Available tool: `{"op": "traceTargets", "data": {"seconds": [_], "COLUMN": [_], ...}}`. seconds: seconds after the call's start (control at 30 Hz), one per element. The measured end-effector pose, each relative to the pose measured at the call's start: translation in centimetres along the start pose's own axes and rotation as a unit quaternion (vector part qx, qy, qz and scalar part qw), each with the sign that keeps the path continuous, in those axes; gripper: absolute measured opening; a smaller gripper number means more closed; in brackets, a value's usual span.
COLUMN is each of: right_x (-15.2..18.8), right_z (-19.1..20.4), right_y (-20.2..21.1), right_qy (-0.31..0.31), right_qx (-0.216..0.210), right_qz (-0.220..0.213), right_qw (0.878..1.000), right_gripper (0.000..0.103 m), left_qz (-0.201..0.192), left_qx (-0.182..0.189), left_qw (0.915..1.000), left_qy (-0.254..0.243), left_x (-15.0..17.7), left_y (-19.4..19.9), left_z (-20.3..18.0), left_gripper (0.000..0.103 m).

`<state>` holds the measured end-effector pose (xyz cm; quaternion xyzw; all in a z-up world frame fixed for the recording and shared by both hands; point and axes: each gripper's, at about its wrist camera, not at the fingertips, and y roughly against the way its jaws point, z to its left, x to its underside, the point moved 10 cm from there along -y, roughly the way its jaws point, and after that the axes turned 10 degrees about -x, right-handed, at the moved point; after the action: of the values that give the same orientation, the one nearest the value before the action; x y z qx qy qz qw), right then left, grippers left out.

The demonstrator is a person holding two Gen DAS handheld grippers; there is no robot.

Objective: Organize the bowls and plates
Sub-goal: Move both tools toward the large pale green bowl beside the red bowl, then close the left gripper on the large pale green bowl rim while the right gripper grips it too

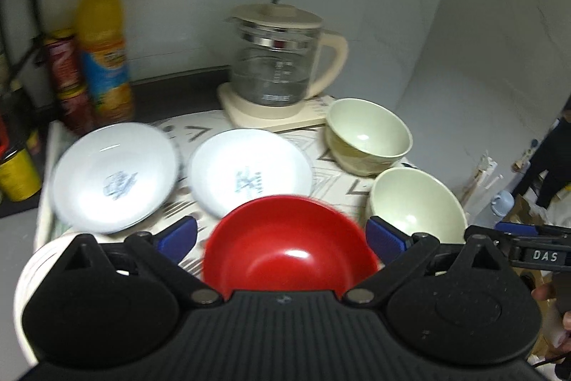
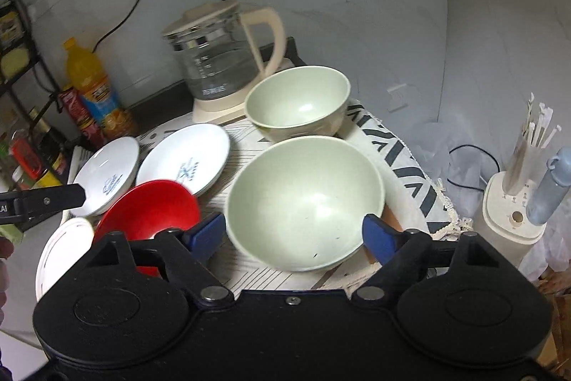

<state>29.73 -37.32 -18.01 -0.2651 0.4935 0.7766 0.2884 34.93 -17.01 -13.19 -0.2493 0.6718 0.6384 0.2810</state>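
The left tool (image 1: 282,236) gapes wide over the red bowl (image 1: 289,245). The right tool (image 2: 294,234) is spread wide around a green bowl (image 2: 305,202), not gripping it. Two plates (image 2: 183,159) lie beside.

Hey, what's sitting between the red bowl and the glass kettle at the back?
A white plate with a blue print lies between the red bowl and the glass kettle, on the patterned cloth; the left wrist view shows it.

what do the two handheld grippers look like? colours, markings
Both match: black ribbed body, two round black side housings, silver pivot bolts, angled black link arms, blue finger pads. Left gripper, right gripper. Seen from the left wrist view, the right one's black arm carries white letters "DAS". No cables or sleeves visible.
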Motion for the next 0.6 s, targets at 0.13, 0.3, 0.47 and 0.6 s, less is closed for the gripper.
{"op": "traceTargets", "data": {"seconds": [0.13,0.3,0.47,0.6], "right_x": [-0.5,-0.9,-0.3,0.3], "right_z": [-1.6,-3.7,-5.6,-6.6], "right_y": [-1.0,-2.0,-3.0,-4.1], "right_qy": [-0.023,-0.038,-0.059,-0.087], "right_qx": [0.004,0.032,0.049,0.054], "right_qz": [0.005,0.004,0.009,0.023], "right_qw": [1.0,0.999,0.997,0.995], "right_gripper": [0.074,0.065,0.053,0.049], "left_qz": [0.017,0.042,0.08,0.098], "left_qx": [0.022,0.048,0.065,0.08], "left_qw": [0.9994,0.997,0.9928,0.9887], "left_qy": [-0.021,-0.045,-0.061,-0.081], "left_x": [-1.4,-2.1,-2.0,-1.9], "left_y": [-2.5,-5.3,-8.4,-10.1], "left_z": [-2.4,-5.2,-7.5,-9.2], "left_gripper": [0.095,0.085,0.067,0.056]}}
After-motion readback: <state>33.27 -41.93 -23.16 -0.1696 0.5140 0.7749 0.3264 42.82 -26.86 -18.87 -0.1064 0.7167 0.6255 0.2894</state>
